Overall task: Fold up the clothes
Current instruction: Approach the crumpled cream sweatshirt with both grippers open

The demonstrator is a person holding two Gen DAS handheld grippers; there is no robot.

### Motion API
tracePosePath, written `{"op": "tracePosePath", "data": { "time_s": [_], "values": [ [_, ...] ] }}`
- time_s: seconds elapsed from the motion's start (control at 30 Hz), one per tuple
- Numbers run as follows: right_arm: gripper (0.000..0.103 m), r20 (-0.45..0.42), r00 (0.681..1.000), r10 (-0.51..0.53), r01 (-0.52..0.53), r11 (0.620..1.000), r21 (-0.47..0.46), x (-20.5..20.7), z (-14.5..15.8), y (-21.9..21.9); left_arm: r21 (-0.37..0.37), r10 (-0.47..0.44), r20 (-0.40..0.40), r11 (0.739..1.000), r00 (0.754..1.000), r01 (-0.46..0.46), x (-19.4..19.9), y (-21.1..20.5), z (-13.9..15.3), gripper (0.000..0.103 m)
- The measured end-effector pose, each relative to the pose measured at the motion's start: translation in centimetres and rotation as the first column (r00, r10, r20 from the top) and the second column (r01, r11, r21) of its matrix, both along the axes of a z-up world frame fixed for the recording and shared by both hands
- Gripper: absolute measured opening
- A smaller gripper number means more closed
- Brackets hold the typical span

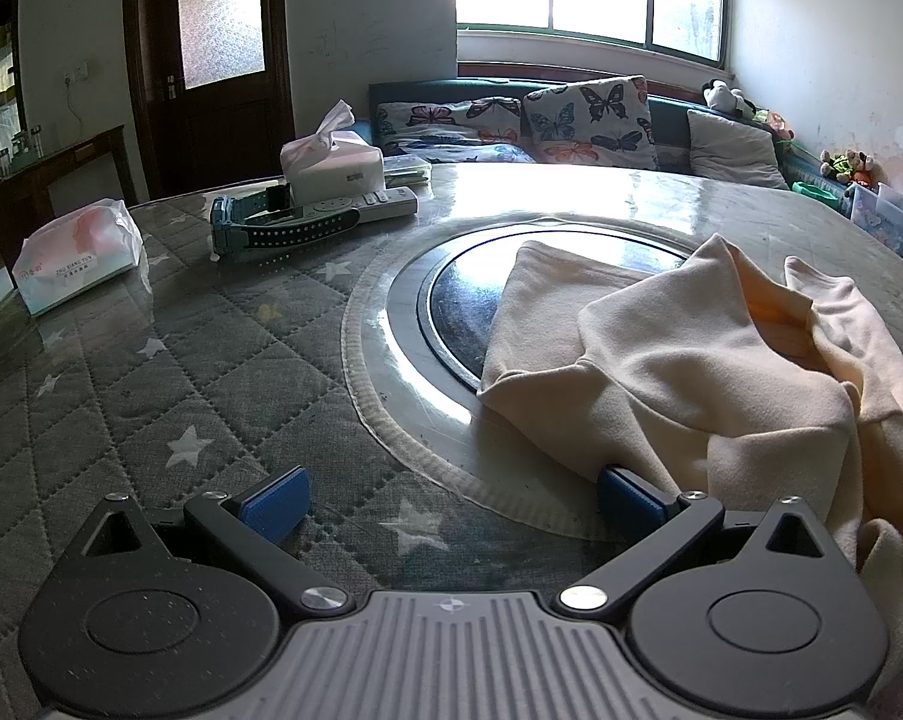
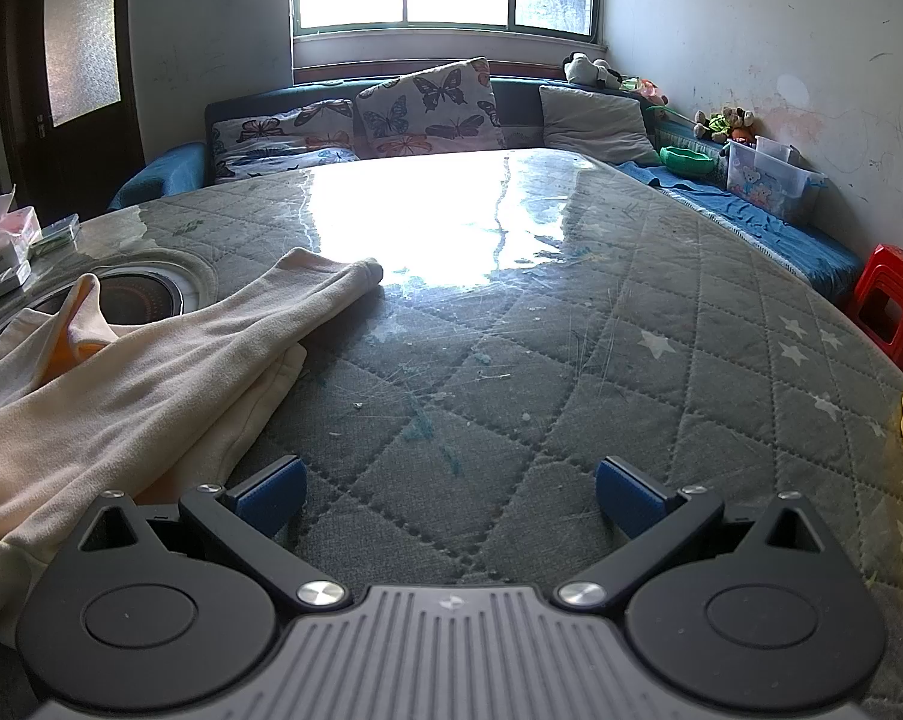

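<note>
A cream garment (image 1: 709, 360) lies crumpled on the round table, partly over the dark round inset (image 1: 451, 312) at the centre. My left gripper (image 1: 451, 501) is open and empty; its right fingertip sits at the garment's near edge, its left over bare quilted cover. In the right wrist view the same garment (image 2: 127, 384) lies at the left with one sleeve stretched toward the table's middle. My right gripper (image 2: 448, 495) is open and empty over the quilted cover, its left fingertip just beside the garment's hem.
A tissue pack (image 1: 79, 255), a tissue box (image 1: 331, 162), a remote (image 1: 343, 210) and a watch (image 1: 271, 228) lie at the table's far left. A sofa with butterfly cushions (image 2: 421, 108) stands behind. A red stool (image 2: 895, 300) is at the right edge.
</note>
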State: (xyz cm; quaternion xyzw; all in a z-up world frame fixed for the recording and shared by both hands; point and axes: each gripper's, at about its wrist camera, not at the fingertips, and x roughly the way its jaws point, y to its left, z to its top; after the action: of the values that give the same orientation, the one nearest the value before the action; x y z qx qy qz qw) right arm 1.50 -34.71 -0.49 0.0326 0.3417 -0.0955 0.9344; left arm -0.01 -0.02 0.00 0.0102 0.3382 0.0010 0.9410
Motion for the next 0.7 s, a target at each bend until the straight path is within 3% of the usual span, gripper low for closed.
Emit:
{"op": "tracePosePath", "data": {
  "time_s": [0.7],
  "values": [
    [0.103,0.008,0.998,0.059,-0.059,0.998,-0.007,-1.5,0.5,0.9,-0.02,0.045,-0.043,0.999,0.998,-0.046,-2.3,-0.8,1.6,0.103]
  ]
}}
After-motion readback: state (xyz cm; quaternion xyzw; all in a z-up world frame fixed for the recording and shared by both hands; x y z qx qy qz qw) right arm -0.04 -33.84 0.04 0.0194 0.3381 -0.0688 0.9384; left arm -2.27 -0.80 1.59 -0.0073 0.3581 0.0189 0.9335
